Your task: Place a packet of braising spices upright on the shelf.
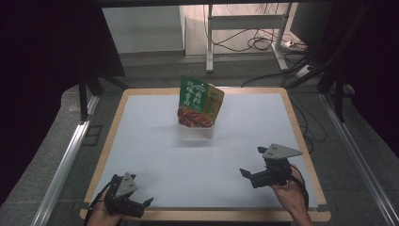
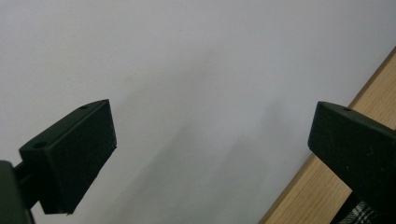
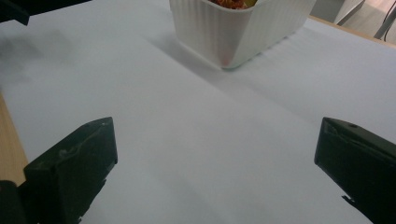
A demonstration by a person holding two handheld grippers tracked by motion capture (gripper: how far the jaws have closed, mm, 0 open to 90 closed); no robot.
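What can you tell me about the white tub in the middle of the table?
The white tub looks like ribbed plastic, with upright grooved walls and rounded corners. It stands upright on the white table top, toward the far middle. A green food packet with a picture of a red dish stands inside, leaning and poking well above the rim. Neither tool touches it.

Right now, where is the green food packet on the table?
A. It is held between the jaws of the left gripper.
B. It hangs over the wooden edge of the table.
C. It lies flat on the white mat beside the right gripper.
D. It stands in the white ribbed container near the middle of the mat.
D: the green food packet stands in the white ribbed container, far from both open grippers.
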